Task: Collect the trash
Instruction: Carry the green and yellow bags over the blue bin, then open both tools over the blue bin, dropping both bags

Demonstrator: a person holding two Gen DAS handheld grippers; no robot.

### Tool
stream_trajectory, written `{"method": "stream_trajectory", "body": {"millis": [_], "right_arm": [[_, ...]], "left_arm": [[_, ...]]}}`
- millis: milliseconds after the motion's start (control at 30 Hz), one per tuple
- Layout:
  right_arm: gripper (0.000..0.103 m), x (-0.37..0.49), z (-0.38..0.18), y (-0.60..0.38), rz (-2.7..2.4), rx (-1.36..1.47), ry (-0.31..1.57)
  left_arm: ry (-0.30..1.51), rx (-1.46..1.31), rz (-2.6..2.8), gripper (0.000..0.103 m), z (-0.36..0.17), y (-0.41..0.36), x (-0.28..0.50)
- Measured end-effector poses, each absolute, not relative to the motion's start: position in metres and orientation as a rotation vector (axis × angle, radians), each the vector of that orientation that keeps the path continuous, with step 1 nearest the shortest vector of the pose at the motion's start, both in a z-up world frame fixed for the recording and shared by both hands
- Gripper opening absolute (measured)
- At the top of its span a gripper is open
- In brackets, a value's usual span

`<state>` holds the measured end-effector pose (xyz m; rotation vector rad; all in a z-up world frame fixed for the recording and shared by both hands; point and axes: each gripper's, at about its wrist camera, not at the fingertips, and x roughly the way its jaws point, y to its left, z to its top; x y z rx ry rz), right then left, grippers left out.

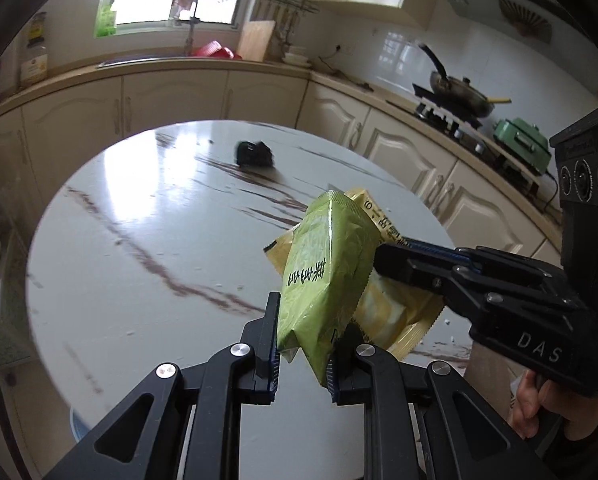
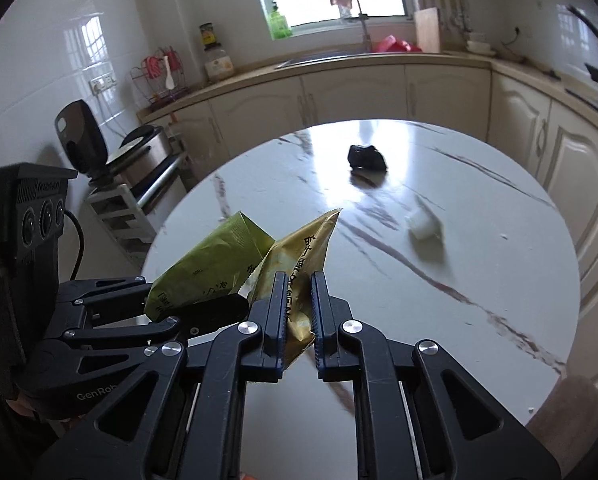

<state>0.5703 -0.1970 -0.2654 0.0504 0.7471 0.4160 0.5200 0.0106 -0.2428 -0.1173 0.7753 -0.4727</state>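
Note:
Both grippers hang above a round white marble table (image 1: pixel 139 240) (image 2: pixel 459 280). My left gripper (image 1: pixel 311 320) is shut on a green snack packet (image 1: pixel 327 272), which stands upright between its pads. From the right, my right gripper (image 1: pixel 395 256) comes in, shut on a yellow packet (image 1: pixel 391 316) just behind the green one. In the right wrist view the right gripper (image 2: pixel 299 280) pinches the yellow packet (image 2: pixel 299 256), with the left gripper (image 2: pixel 195 296) and green packet (image 2: pixel 215 256) close on the left. A crumpled black scrap (image 1: pixel 255 154) (image 2: pixel 367 158) and a tipped white cup (image 2: pixel 425 226) lie on the table.
Cream cabinets and a counter curve around the table, with a sink (image 2: pixel 319 56) under the window. A stove with a pan (image 1: pixel 459 92) and a green appliance (image 1: pixel 523 140) sit on the right. A metal rack with cookers (image 2: pixel 139 168) stands at the left. A hand (image 1: pixel 535 400) holds the right gripper.

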Motion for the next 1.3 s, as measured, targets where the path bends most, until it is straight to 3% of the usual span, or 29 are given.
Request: {"method": "stream_trajectory", "body": {"millis": [333,633,1067,1167,1300], "right_arm": [[0.011,0.559,-0.244,-0.076,0.584,-0.042,0.715],[0.011,0.552,-0.264,0.055,0.771,-0.136,0.747],[0.011,0.572,-0.340,0.146,0.766,-0.289,0.857],[0.011,0.580,-0.358,0.154,0.744,-0.319,0.876],[0.011,0.592,-0.378,0.163,0.702,-0.373,0.886]], "left_arm": [[0.704,-0.177,-0.264,0.015,-0.234,0.140,0.441],[0.733,-0.299,-0.077,0.014,-0.267,0.258,0.372],[0.910,-0.428,-0.028,0.015,-0.336,0.301,0.389],[0.953,-0.459,-0.013,0.020,-0.348,0.303,0.407],[1.031,-0.477,0.041,0.049,-0.363,0.309,0.431]]}}
